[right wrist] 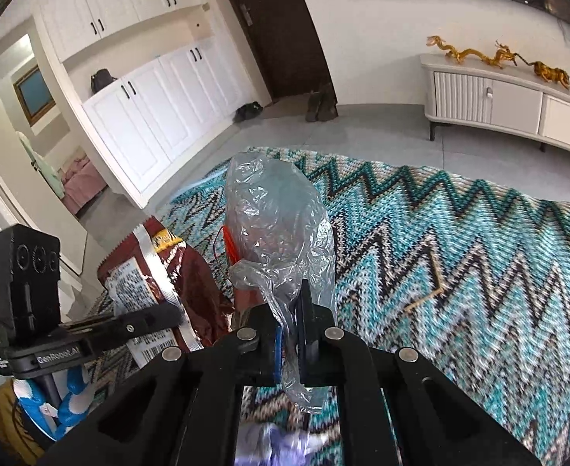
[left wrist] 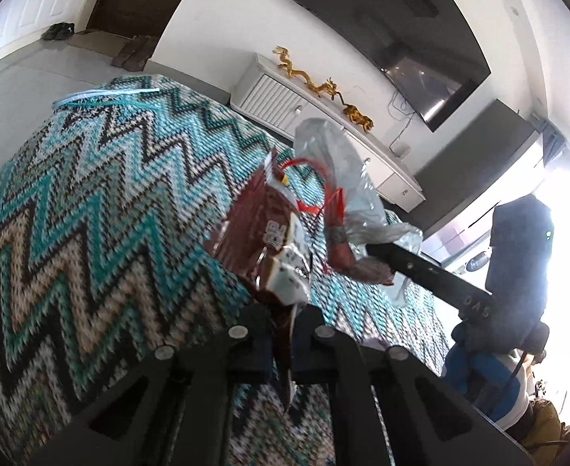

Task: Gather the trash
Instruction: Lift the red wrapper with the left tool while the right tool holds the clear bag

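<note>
We see our left tongs [left wrist: 281, 334] clamped on a crinkled brown-and-white foil snack wrapper [left wrist: 263, 233] above the teal zigzag knitted rug [left wrist: 90, 213]; just beside it, our right tongs [left wrist: 374, 250] pinch a clear crumpled plastic bag [left wrist: 335, 163].

Both wrist cameras are looking steeply down, close over the zigzag rug [left wrist: 90, 202], sharing the white sideboard [right wrist: 510, 105].
</note>
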`<state>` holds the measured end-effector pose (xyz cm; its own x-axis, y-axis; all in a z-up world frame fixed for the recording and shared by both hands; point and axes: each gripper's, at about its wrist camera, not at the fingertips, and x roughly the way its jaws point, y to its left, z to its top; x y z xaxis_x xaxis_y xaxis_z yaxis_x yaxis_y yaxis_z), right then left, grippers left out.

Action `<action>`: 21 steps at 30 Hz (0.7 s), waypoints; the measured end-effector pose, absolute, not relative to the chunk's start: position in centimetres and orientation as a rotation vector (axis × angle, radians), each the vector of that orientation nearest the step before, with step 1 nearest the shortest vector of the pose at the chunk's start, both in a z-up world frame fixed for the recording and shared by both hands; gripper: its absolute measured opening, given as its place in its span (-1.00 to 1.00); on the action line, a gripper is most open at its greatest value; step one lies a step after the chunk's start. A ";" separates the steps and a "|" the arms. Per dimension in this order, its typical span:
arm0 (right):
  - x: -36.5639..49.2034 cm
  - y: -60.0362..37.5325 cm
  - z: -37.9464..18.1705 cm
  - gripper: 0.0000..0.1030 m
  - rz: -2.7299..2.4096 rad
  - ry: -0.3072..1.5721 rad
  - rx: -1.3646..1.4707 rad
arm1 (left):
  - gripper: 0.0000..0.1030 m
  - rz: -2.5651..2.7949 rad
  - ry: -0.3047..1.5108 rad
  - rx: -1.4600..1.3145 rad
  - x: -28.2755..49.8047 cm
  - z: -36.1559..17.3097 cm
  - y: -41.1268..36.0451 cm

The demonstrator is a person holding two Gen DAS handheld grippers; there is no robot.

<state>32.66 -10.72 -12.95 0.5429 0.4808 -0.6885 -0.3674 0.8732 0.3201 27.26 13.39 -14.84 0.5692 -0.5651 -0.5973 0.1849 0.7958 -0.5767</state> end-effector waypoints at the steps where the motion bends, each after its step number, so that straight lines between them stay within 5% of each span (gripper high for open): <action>1: 32.3 -10.9 -12.7 -0.89 0.505 0.855 0.147 | -0.91 -0.465 0.862 -0.487 27.1 -14.8 13.2; 21: 24.6 -15.7 -9.6 -0.89 0.468 0.781 0.229 | -0.91 -0.516 0.833 -0.471 21.4 -10.4 11.4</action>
<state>24.57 -15.69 -9.55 0.6149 0.4855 -0.6214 -0.3191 0.8738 0.3670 21.44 11.39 -10.43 0.5650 -0.5980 -0.5685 0.2428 0.7790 -0.5781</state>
